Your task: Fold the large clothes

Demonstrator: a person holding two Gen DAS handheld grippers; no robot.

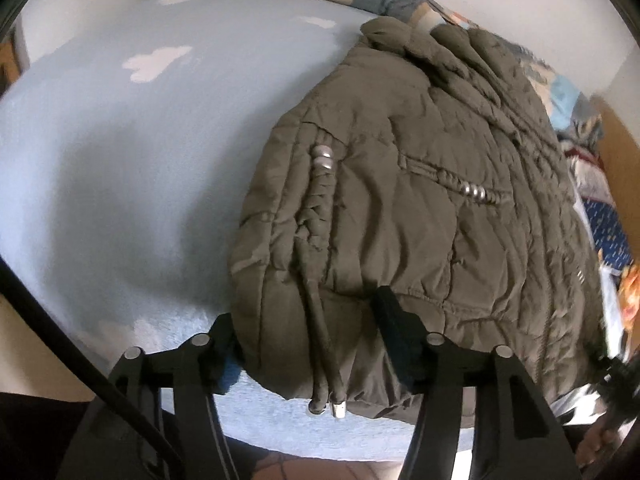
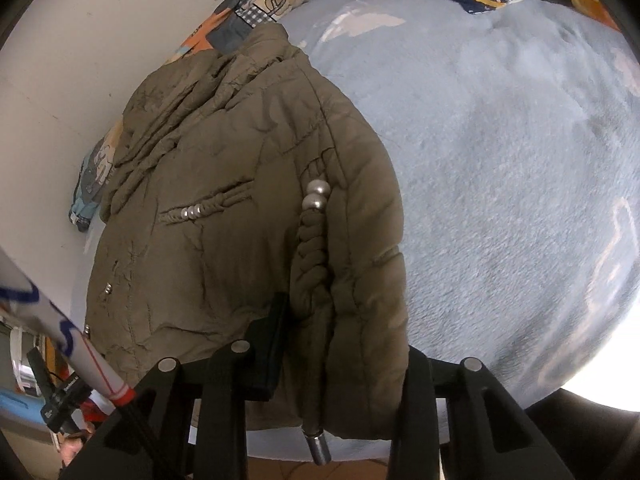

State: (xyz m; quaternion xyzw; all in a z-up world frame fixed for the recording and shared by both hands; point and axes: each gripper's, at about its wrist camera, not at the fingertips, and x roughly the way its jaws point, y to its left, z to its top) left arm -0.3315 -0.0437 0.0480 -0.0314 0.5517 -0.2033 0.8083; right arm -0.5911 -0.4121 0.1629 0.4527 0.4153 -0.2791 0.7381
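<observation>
Olive padded jacket [image 1: 420, 200] lies folded narrow on blue blanket [image 1: 120, 160] near edge; left gripper [image 1: 308, 336] and right gripper [image 2: 344, 344] both clamp its hem; crosswise fold left.

Olive-brown quilted padded jacket [image 1: 420, 200] [image 2: 240, 220], lying flat and creased on a pale blue fleece blanket with white cloud shapes [image 1: 120, 160] [image 2: 500, 200]. Its collar end points toward the blanket's far edge; its hem overhangs the near edge. Braided cords with silver beads [image 1: 322, 160] [image 2: 316, 196] run down the side panel and across the chest. Two drawstrings with metal tips [image 1: 332, 396] [image 2: 318, 446] hang from the hem. The jacket lies toward one side of the blanket.
</observation>
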